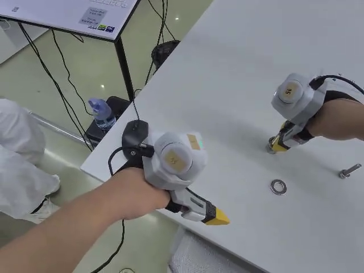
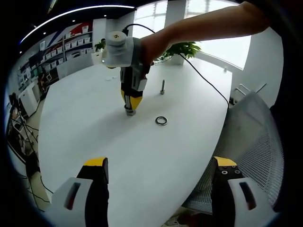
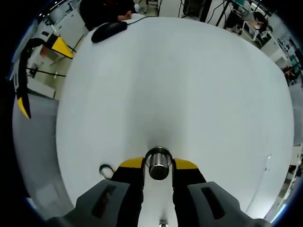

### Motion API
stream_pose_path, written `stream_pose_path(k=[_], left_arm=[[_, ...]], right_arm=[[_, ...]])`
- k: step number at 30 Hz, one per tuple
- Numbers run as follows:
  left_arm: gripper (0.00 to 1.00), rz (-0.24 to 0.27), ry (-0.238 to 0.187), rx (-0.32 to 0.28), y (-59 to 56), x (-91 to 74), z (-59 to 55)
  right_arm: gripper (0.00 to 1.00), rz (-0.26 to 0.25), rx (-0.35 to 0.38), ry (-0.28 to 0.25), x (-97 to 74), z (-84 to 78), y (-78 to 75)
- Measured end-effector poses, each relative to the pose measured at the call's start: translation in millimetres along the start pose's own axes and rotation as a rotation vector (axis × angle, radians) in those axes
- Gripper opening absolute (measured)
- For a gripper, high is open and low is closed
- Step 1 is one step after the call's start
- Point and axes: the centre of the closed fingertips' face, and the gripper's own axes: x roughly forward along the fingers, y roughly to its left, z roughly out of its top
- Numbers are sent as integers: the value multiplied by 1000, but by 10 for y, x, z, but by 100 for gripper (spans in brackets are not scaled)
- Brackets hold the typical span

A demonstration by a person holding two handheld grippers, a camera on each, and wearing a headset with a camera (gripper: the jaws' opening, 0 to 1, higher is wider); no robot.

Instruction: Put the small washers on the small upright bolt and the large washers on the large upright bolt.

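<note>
The fingers (image 3: 135, 164) of the right gripper (image 1: 276, 147) are closed about the large upright bolt (image 3: 158, 163), the left gripper's (image 2: 161, 163) spread wide. With a washer (image 3: 106, 170) lying just beside the closed fingers, the bolt should be released straight upward.

A wide white desk (image 1: 227, 85) has a black, rounded device (image 1: 135, 133) with a cable lying at its near edge. On the greenish floor (image 1: 74, 142) a water bottle (image 1: 102, 114) with a blue cap stands beside a black box (image 1: 119, 104). Black cables (image 1: 57, 79) hang under a second desk (image 1: 57, 14). A person in white clothes (image 1: 23, 165) stands at the left. A grey mesh chair (image 2: 251, 137) sits just beside the desk, and a leafy plant (image 2: 182, 47) stands near the windows.
</note>
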Motion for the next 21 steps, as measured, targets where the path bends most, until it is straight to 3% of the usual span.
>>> stream_pose_path(k=[21], left_arm=[[87,-7,8,2,-27,-20,-36]], right_arm=[[23,-3,22,0,80,-23,20]])
